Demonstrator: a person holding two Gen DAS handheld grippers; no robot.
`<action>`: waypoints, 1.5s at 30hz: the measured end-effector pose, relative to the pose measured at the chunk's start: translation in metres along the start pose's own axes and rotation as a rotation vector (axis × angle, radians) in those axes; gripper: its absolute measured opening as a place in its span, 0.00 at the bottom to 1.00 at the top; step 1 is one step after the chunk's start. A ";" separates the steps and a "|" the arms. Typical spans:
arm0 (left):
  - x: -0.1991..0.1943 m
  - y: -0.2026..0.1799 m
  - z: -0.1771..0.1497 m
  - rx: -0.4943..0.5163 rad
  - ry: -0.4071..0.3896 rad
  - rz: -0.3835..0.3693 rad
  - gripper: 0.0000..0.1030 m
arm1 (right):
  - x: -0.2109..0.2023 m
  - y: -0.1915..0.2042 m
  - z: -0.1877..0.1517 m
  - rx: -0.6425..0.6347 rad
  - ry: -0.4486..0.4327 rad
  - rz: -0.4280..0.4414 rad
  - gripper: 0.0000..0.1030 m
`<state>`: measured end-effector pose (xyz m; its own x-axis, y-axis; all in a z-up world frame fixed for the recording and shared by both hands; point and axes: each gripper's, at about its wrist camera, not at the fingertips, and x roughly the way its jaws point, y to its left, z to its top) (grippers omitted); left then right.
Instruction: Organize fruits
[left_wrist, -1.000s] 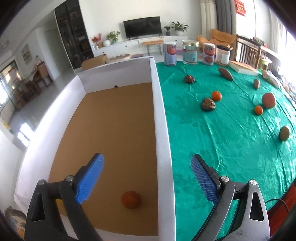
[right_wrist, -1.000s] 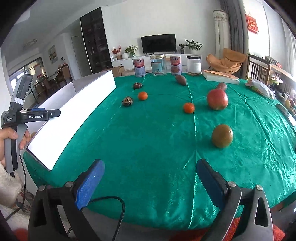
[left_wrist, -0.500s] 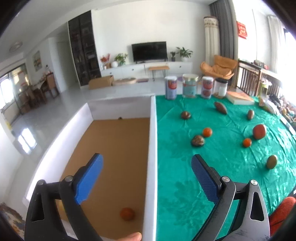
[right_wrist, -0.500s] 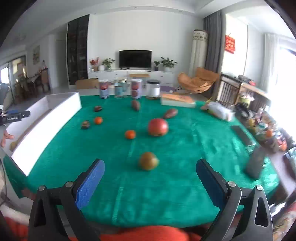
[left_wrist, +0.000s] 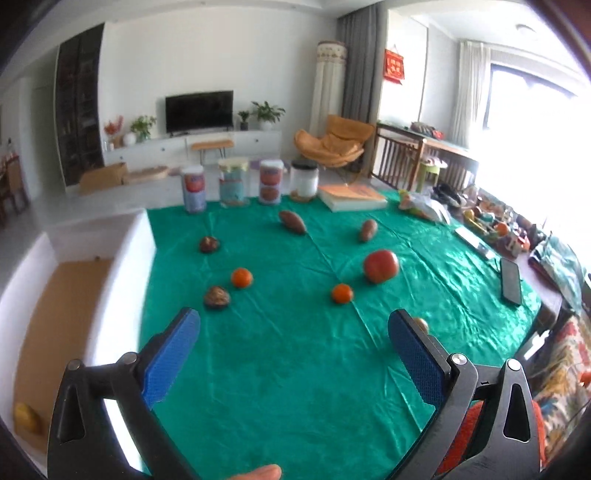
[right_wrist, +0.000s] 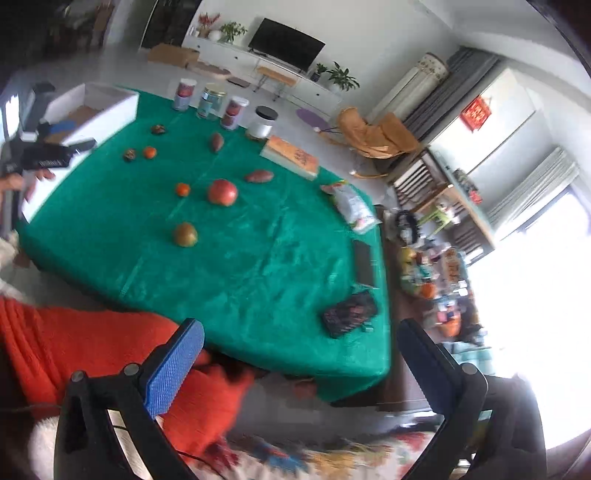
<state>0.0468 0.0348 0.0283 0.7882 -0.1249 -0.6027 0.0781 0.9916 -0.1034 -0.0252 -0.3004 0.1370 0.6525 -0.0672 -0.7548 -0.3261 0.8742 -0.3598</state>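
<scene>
My left gripper (left_wrist: 293, 325) hangs over the green tablecloth (left_wrist: 295, 369), its jaws opening with nothing between them. Ahead lie two mandarins (left_wrist: 242, 277) (left_wrist: 342, 293), a red fruit (left_wrist: 381, 266) and dark fruits (left_wrist: 217, 297). The white box (left_wrist: 122, 266) at the left holds one orange fruit (left_wrist: 26, 417). My right gripper (right_wrist: 301, 332) is high, off the table's near edge above a red sleeve (right_wrist: 92, 347), jaws opening and empty. Below it I see a greenish fruit (right_wrist: 185, 234), the red fruit (right_wrist: 222, 192) and a mandarin (right_wrist: 182, 189).
Several jars (left_wrist: 194, 188) and a book (left_wrist: 351, 197) line the far edge. A phone (right_wrist: 364, 262), a dark pouch (right_wrist: 351, 314) and a plastic bag (right_wrist: 352, 206) lie on the table's right side. A cluttered floor and chairs lie beyond.
The left view swung right from the box to the table. The right gripper rose, tilted and drew back past the table's edge. Both jaws spread slightly wider. No fruit moved.
</scene>
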 end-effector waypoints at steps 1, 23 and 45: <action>0.011 -0.004 -0.007 -0.003 0.024 -0.011 0.99 | 0.025 0.011 -0.010 0.076 -0.026 0.048 1.00; 0.148 0.020 -0.076 -0.069 0.256 0.096 0.99 | 0.167 0.098 -0.045 0.645 -0.257 0.188 1.00; 0.155 0.009 -0.076 -0.007 0.288 0.147 1.00 | 0.168 0.097 -0.048 0.655 -0.237 0.188 1.00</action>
<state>0.1234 0.0217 -0.1268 0.5853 0.0146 -0.8107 -0.0290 0.9996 -0.0029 0.0198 -0.2495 -0.0510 0.7808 0.1540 -0.6055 -0.0191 0.9745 0.2234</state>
